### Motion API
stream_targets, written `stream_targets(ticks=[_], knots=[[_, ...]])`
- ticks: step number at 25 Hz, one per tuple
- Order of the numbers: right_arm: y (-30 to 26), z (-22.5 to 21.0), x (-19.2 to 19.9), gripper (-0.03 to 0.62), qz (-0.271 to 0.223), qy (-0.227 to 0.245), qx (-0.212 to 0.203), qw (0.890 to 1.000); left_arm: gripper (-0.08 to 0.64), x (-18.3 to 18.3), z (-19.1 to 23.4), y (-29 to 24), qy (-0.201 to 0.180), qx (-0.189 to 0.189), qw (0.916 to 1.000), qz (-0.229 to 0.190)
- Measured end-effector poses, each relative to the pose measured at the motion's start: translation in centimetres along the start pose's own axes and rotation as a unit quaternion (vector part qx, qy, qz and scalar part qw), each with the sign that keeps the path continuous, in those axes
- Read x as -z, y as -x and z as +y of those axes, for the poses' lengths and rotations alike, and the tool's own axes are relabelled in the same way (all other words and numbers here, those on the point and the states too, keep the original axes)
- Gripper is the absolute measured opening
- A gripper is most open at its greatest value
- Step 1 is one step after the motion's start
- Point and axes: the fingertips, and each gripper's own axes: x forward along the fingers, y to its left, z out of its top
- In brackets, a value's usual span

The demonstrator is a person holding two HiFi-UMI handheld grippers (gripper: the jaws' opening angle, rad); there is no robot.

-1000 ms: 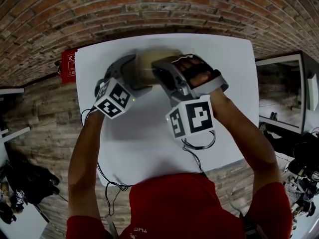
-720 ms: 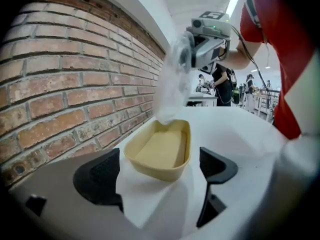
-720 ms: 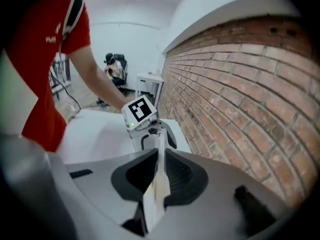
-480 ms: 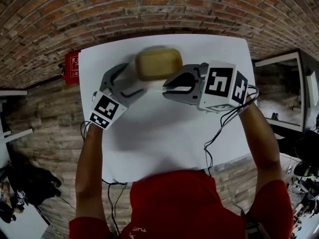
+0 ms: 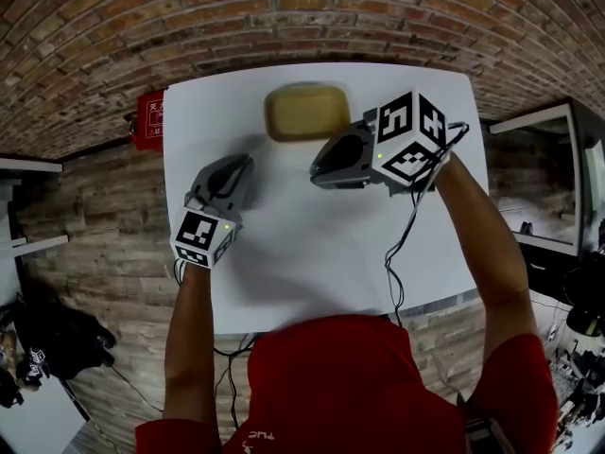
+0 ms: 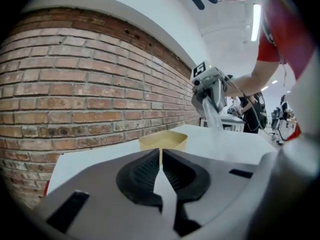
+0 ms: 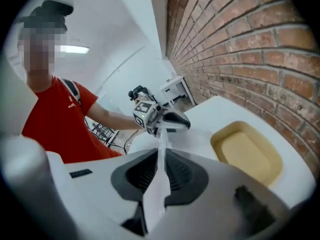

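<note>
A shallow yellow tray [image 5: 304, 112] lies near the far edge of the white table [image 5: 312, 253], close to the brick wall. My right gripper [image 5: 319, 165] hovers just right of it, shut on a thin clear plastic film [image 7: 161, 139] that sticks out past the jaws. In the left gripper view that film [image 6: 212, 118] hangs from the right gripper [image 6: 207, 84]. My left gripper [image 5: 242, 165] is over the table to the tray's lower left, jaws shut, and I see nothing held. The tray [image 6: 162, 140] lies straight ahead of it. In the right gripper view the tray [image 7: 247, 151] sits to the right.
A brick wall [image 5: 284, 17] runs behind the table. A red sign [image 5: 151, 118] hangs on it at the table's left corner. Cables [image 5: 402, 244] trail from both grippers toward the person in a red shirt. More tables and people are in the room behind.
My left gripper has pulled back from the tray toward the near left and gone from open to shut. The right gripper, still holding the film, has swung to the tray's right.
</note>
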Motion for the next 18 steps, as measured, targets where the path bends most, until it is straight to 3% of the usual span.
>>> stream_targets(ticks=[4, 7, 11, 18], knots=[[-3.5, -2.3, 3.2, 0.057, 0.069, 0.007, 0.014, 0.997, 0.015, -2.7, -1.5, 1.6, 0.03, -0.009, 0.9979, -0.056], [-5.0, -4.3, 4.1, 0.057, 0.1, 0.035, 0.061, 0.992, 0.015, -4.3, -3.1, 2.2, 0.041, -0.006, 0.9961, -0.078], [-5.4, -7.1, 4.1, 0.064, 0.097, 0.097, 0.148, 0.979, 0.015, -4.8, -4.7, 2.3, 0.042, 0.001, 0.996, -0.079], [-5.5, -8.3, 4.7, 0.145, 0.09, 0.163, 0.232, 0.955, 0.015, -4.6, -5.8, 2.3, 0.042, 0.006, 0.997, -0.066]])
